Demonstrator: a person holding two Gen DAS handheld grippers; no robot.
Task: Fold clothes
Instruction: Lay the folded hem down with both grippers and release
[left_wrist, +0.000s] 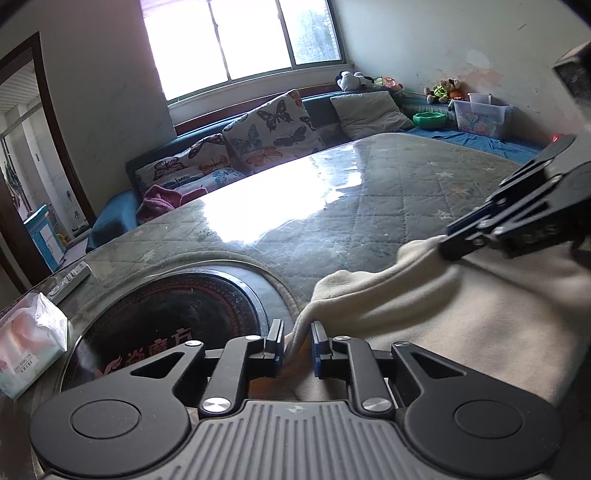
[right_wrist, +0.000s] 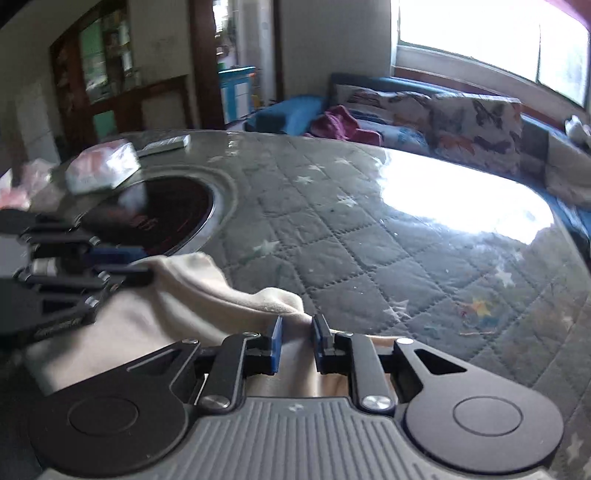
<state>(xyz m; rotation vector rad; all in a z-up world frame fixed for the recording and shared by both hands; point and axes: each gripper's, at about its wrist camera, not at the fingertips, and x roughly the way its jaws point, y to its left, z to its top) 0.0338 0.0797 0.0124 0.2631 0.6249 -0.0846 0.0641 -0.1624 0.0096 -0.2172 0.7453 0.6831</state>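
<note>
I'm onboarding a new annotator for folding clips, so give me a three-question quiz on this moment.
1. True or false: both the left gripper and the right gripper have the cream garment between their fingers.
2. What lies nearest the round black hob? A) tissue pack B) green bowl C) butterfly cushion
3. Fill in: the quilted table cover is printed with ____.

Key: 1 true; 2 A; 3 stars
</note>
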